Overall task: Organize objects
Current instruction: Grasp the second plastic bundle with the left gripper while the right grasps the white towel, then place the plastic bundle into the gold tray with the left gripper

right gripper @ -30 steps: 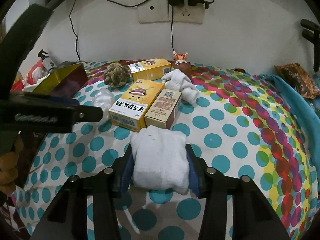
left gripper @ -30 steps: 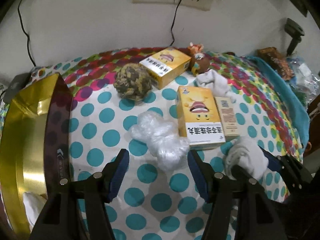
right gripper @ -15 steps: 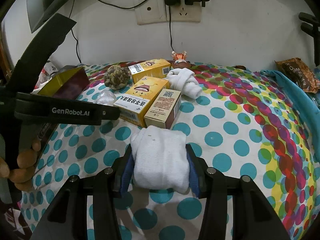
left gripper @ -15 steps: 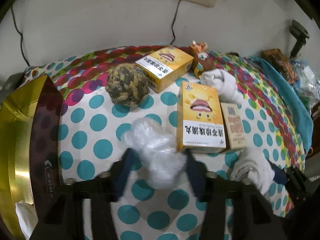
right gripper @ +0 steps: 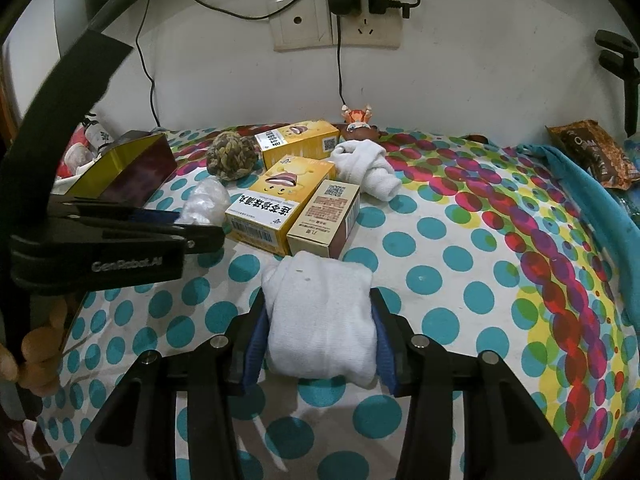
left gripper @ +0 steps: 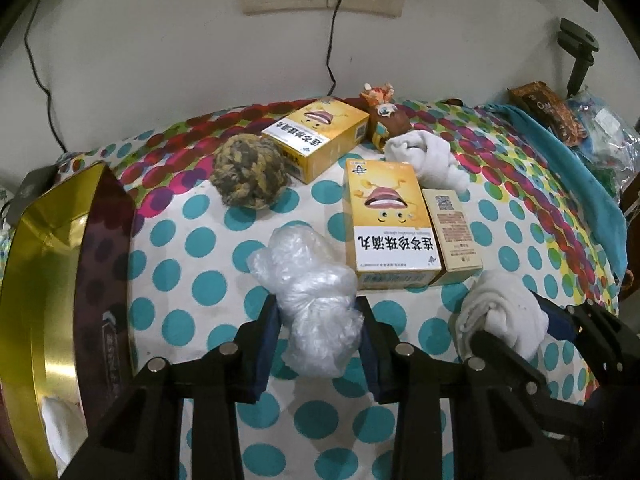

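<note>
My left gripper (left gripper: 316, 312) is shut on a crumpled clear plastic bag (left gripper: 304, 272), which rests on the polka-dot cloth (left gripper: 200, 288). My right gripper (right gripper: 318, 308) holds a folded white cloth (right gripper: 320, 332) low over the table, and its jaws are closing a little tighter on it. In the left wrist view that same white cloth (left gripper: 500, 316) appears at the lower right. The left gripper (right gripper: 192, 228) with its plastic bag (right gripper: 206, 200) shows at the left of the right wrist view.
A gold open box (left gripper: 40, 280) stands at the left with something white inside. Beyond lie two yellow boxes (left gripper: 386, 220) (left gripper: 320, 136), a beige carton (left gripper: 452, 236), a yarn ball (left gripper: 248, 176), another rolled white cloth (left gripper: 424, 156) and a toy figure (left gripper: 384, 112). A blue cloth (left gripper: 580, 200) borders the right.
The left gripper's jaws stood open around the plastic bag and have closed on it. The right gripper and its white cloth have stayed put.
</note>
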